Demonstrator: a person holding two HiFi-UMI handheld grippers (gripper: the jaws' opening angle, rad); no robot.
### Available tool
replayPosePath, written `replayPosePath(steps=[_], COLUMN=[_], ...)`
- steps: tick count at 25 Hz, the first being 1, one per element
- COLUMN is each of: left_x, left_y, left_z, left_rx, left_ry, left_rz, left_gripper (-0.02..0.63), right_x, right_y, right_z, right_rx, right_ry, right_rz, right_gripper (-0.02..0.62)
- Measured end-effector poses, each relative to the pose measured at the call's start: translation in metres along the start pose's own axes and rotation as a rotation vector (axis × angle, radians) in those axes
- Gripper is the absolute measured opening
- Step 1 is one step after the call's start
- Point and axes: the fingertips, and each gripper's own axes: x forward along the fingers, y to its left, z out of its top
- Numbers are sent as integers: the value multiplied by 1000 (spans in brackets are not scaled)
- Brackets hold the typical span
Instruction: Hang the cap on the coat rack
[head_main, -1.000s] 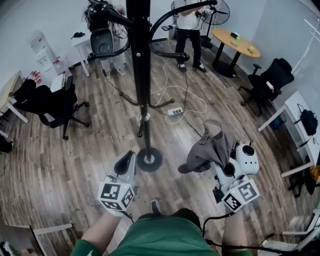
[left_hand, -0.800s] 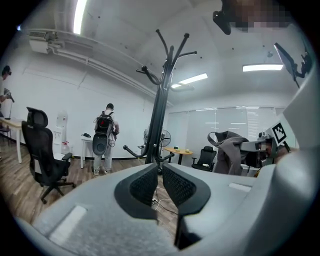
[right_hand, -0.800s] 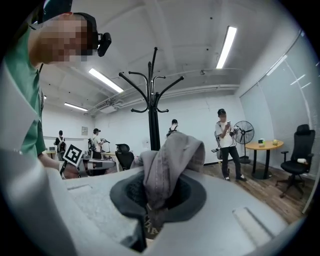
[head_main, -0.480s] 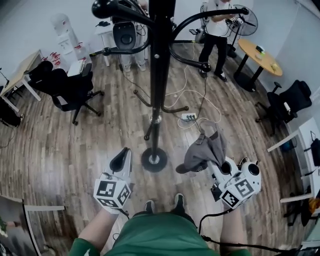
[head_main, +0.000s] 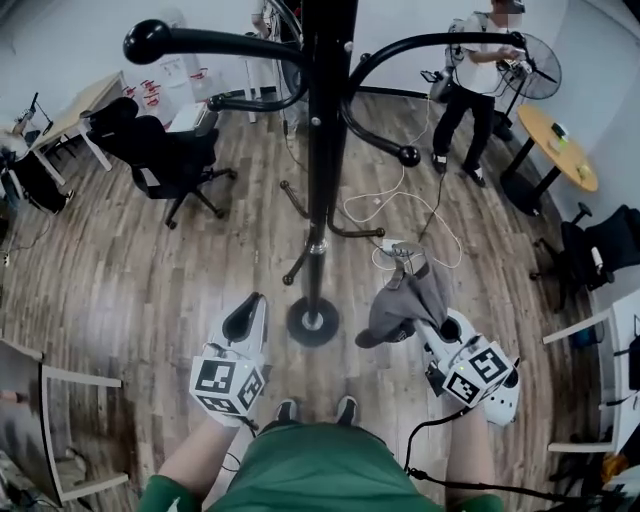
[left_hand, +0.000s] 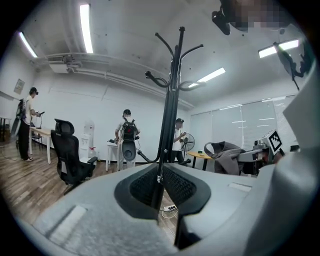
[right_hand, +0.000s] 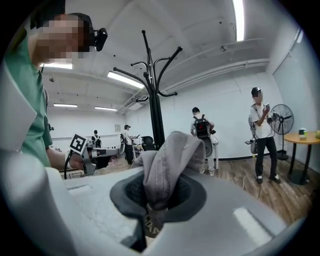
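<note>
Grey cap (head_main: 408, 298) pinched by a fold of its fabric in the right gripper (head_main: 428, 325), jaws clamped on it; cap bunches out past the jaw tips, brim drooping; it hangs just right of the black coat rack (head_main: 318, 190) in the head view, near the base, on no hook; left gripper (head_main: 246, 318) jaws together, empty, left of the pole.

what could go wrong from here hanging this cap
The right claw pinches only a fold of the cap, so it might slip out on the lift. The cap's loose brim could snag the lower hook of the coat rack on the way up. Cables lie on the floor near the rack's base, a trip hazard.
</note>
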Motion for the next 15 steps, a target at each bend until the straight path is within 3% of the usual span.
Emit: replayPosePath(steps=[10,15], left_x=[-20,-35], left_y=[7,2], left_z=[-3,-10], left_rx=[-22,-31], left_ry=[-24,-25], left_rz=[167,233], left_gripper=[40,40], right_x=[26,40], right_y=[-38,-49], right_z=[-20,-32], right_rx=[100,97], right_ry=[29,59], right_rz=[180,242], right_gripper=[32,32])
